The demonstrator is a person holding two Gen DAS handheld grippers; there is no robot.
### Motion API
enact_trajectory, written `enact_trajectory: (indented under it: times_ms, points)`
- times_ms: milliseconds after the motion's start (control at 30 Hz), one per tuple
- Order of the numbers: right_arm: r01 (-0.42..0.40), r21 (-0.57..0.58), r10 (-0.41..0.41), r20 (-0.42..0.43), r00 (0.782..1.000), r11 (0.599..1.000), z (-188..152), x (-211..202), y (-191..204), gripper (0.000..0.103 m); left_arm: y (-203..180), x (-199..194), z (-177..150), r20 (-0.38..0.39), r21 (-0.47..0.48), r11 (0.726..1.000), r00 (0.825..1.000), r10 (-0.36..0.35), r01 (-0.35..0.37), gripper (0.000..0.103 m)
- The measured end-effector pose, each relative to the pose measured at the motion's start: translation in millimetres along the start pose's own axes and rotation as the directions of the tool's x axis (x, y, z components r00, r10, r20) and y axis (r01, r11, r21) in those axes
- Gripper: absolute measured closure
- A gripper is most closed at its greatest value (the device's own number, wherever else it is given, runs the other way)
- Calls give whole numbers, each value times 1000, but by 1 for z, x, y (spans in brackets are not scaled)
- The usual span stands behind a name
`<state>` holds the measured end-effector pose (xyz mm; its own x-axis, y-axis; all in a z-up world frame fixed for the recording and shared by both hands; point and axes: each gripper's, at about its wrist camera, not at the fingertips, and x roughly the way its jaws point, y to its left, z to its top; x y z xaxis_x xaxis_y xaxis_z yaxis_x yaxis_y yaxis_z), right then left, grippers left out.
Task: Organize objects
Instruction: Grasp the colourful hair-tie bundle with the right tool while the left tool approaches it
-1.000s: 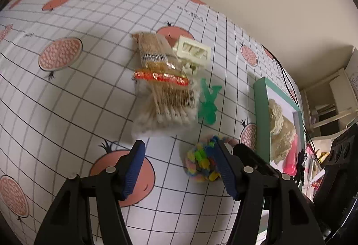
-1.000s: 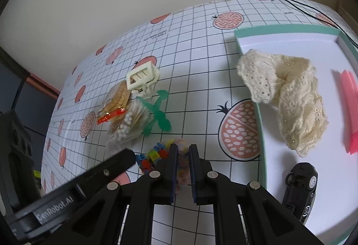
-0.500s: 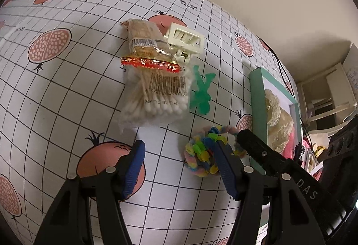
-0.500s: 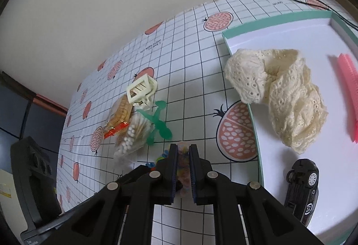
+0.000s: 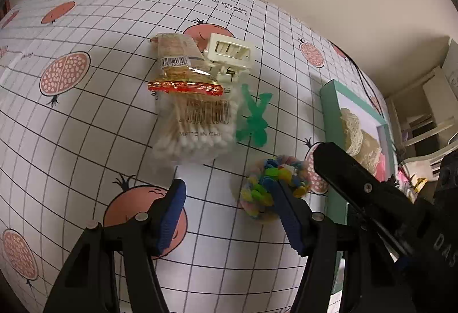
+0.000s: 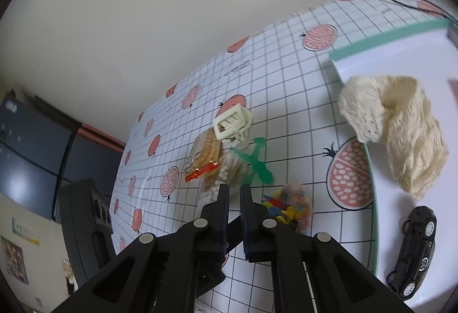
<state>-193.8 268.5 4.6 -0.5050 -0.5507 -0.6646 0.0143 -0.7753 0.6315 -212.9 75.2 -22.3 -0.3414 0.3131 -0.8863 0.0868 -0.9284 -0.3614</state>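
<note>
The left tongs (image 5: 229, 195) gape wide above the worktop (image 5: 86, 127), the right pad touching a multicoloured woven ring (image 5: 274, 184). The right tongs (image 6: 234, 192) sit nearly closed, gripping nothing. Just beyond the ring lie a cotton-swab bag (image 5: 194, 124), green clip (image 5: 254, 121) and cream claw clip (image 5: 232, 55).

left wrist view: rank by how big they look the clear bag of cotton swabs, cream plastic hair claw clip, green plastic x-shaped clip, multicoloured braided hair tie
1. Clear bag of cotton swabs, clearly largest.
2. Multicoloured braided hair tie and cream plastic hair claw clip: look alike; the tie lies nearer the camera, so unsure.
3. Green plastic x-shaped clip, smallest.
</note>
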Motion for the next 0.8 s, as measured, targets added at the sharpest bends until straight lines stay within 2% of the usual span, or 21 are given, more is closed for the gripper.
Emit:
enact_trajectory:
  times_ms: [133,300,467,500,533,600,800]
  points:
    - [37,-9,-37,5,999,999,-1,1,0,94,5,-5,2,14,-14,1000,1000,3,-3,39]
    - [144,-34,-144,6,990,989,-1,0,-9,93,9,-9,1,10,-27,1000,1000,-11,11,39]
    - [176,-64,-178,-27,984,982,-2,6,-13,91,15,-14,-2,24,-53,999,1000,9,-8,39]
    - [183,-85,-187,-36,982,979,-3,7,-11,86,16,-14,-1,28,-65,998,1000,12,-10,39]
    - [185,-104,-191,-44,981,977,-4,6,-10,76,19,-15,-1,31,-77,997,999,19,-17,39]
    - [197,-153,-208,-53,977,968,-7,8,-4,66,24,-19,-1,41,-99,994,998,41,-37,40]
    - [203,-238,-229,-87,970,950,-15,15,8,61,42,-22,-2,31,-193,980,998,54,-47,40]
